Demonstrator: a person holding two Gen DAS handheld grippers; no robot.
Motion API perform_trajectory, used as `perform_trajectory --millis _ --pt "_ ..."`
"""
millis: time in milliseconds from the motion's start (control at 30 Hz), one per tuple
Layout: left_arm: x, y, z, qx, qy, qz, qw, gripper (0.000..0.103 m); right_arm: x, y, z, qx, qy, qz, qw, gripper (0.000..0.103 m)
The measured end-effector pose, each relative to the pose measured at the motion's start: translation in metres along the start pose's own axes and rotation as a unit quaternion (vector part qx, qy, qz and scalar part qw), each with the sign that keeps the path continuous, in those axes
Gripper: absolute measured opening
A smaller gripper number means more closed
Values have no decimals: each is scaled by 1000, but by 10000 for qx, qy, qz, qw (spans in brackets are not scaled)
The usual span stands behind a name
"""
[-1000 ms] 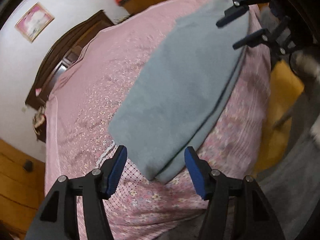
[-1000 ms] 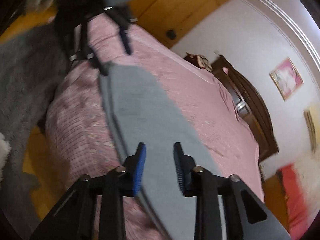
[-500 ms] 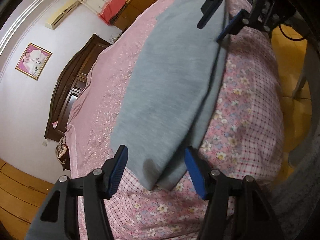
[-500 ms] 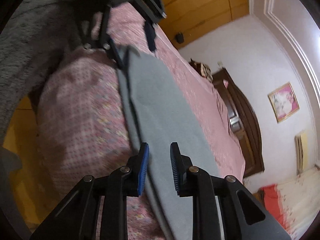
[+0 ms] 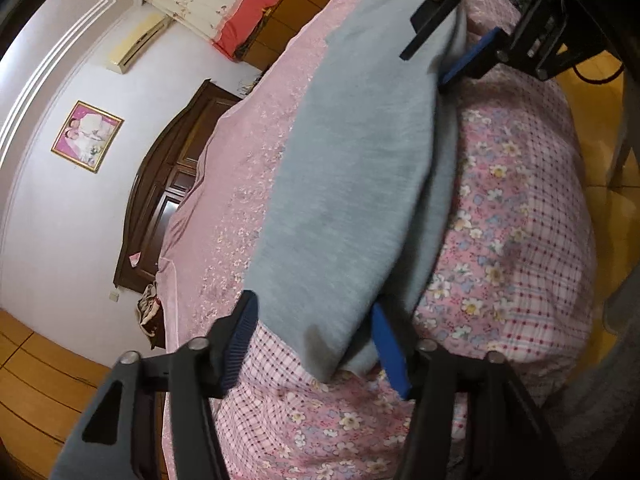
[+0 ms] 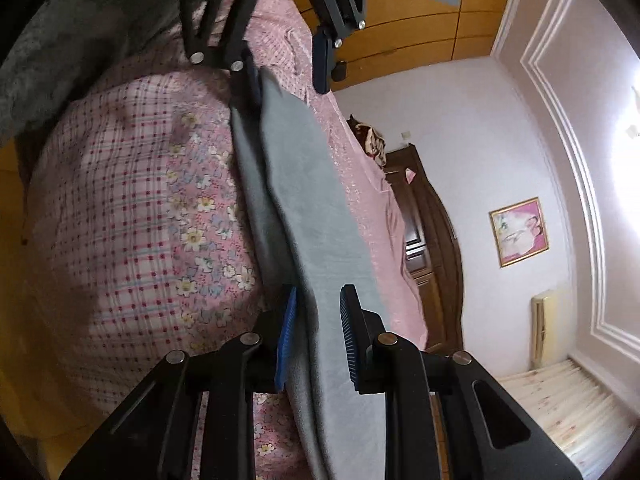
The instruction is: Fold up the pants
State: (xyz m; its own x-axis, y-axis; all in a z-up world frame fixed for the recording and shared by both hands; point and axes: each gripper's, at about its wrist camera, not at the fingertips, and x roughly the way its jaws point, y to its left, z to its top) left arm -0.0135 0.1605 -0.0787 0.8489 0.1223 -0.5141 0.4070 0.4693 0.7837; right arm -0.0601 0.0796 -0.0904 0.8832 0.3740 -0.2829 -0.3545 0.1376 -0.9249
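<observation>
Grey pants [image 5: 352,168], folded lengthwise, lie stretched along the edge of the bed over the pink bedspread [image 5: 248,160] and the checked floral quilt [image 5: 520,240]. My left gripper [image 5: 316,344] straddles the near end of the pants; its jaws are closing, the left pad still clear of the cloth. In the right wrist view the pants [image 6: 304,200] run from my right gripper [image 6: 316,336], shut on their other end, up to the left gripper [image 6: 286,72]. The right gripper [image 5: 440,52] also shows at the far end in the left wrist view.
A dark wooden headboard [image 5: 160,184] stands against the white wall at the bed's far side. Wooden floor [image 5: 36,380] lies beyond the bed. Grey fuzzy cloth [image 6: 60,40] hangs close by the quilt's edge.
Both grippers have sunk toward the bed and rolled, and the pants have come down to lie along the quilt. The left jaws have narrowed slightly around the pants' end.
</observation>
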Motion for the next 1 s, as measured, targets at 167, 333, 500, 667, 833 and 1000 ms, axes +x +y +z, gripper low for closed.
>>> perform_trajectory --millis 167,333,500,667,833,1000 --pt "-4 -9 -1 81 61 -59 9999 28 -4 -5 2 203 66 82 9997 23" --pt "-5 -7 2 24 5 123 9999 3 15 -20 3 106 251 268 9993 8" --pt "-8 4 6 -51 3 13 10000 3 19 -32 4 91 249 308 9992 4" --pt "-15 -7 6 246 73 -98 9996 3 10 -20 2 -140 204 282 9993 3" --pt "-25 -19 8 437 169 -325 9984 3 6 -19 -2 -303 107 188 9993 3" --pt "-20 -23 0 732 290 -243 9966 3 3 -2 -4 -554 80 313 9979 3"
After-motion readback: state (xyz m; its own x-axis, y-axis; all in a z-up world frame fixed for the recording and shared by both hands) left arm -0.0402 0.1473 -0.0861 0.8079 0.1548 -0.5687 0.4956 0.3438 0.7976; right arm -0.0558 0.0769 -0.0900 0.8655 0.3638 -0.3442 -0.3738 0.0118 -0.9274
